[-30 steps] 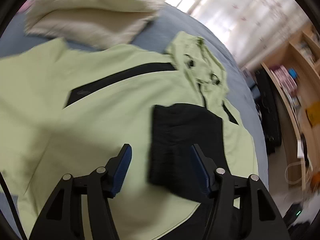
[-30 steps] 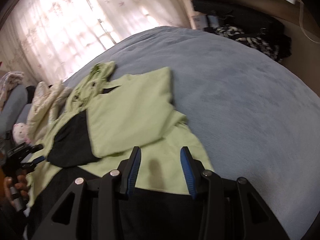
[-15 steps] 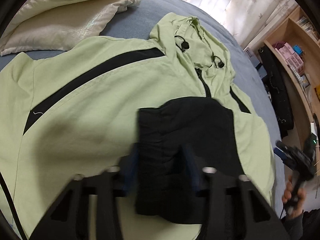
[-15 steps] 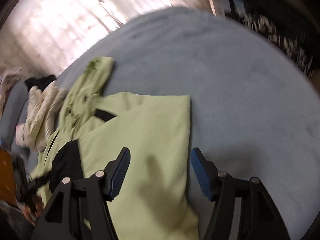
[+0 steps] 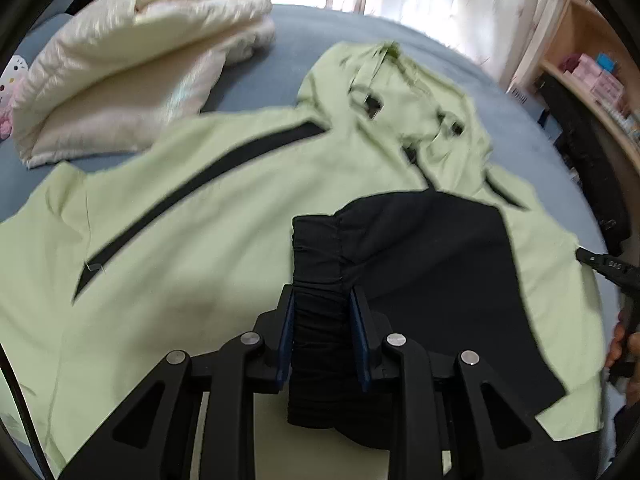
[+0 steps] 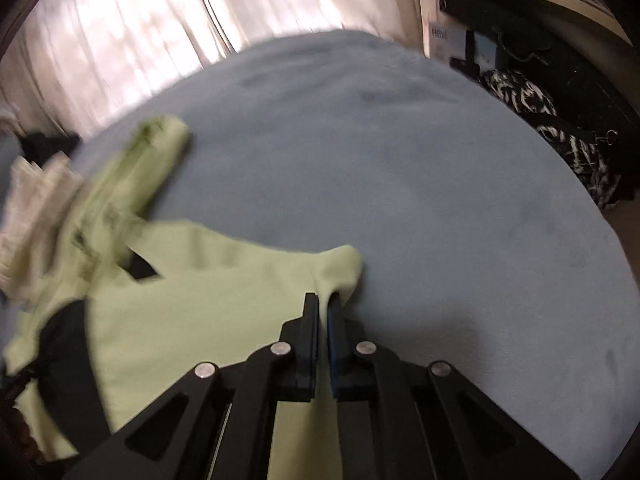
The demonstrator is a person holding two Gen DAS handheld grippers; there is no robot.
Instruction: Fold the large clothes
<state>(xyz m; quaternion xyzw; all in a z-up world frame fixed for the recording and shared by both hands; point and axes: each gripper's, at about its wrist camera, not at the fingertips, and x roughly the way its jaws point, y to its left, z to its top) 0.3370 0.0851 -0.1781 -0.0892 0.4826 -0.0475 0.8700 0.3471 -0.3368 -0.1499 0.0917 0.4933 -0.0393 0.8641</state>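
both fingers now clamped: left gripper [image 5: 322,300] on black cuff [image 5: 318,264], right gripper [image 6: 323,304] on green jacket [image 5: 224,216] edge; hood away.

Pale green jacket [image 5: 224,208] with black stripe [image 5: 200,184] and black cuff [image 5: 320,272], cream puffer [image 5: 132,64] upper left, grey-blue bedspread [image 6: 400,160], black-white patterned cloth [image 6: 560,136] right.

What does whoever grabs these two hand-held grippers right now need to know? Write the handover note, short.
Left hand-held gripper: its jaws have just been closing and now pinch the black cuff, which lies on the jacket's chest.
Right hand-held gripper: just snapped shut on the green jacket at its folded side edge.
Jacket lies face up on the blue bed, hood toward the window; cream jacket beside it.
Done: both sleeves folded in.
Left: fold the body and hood.
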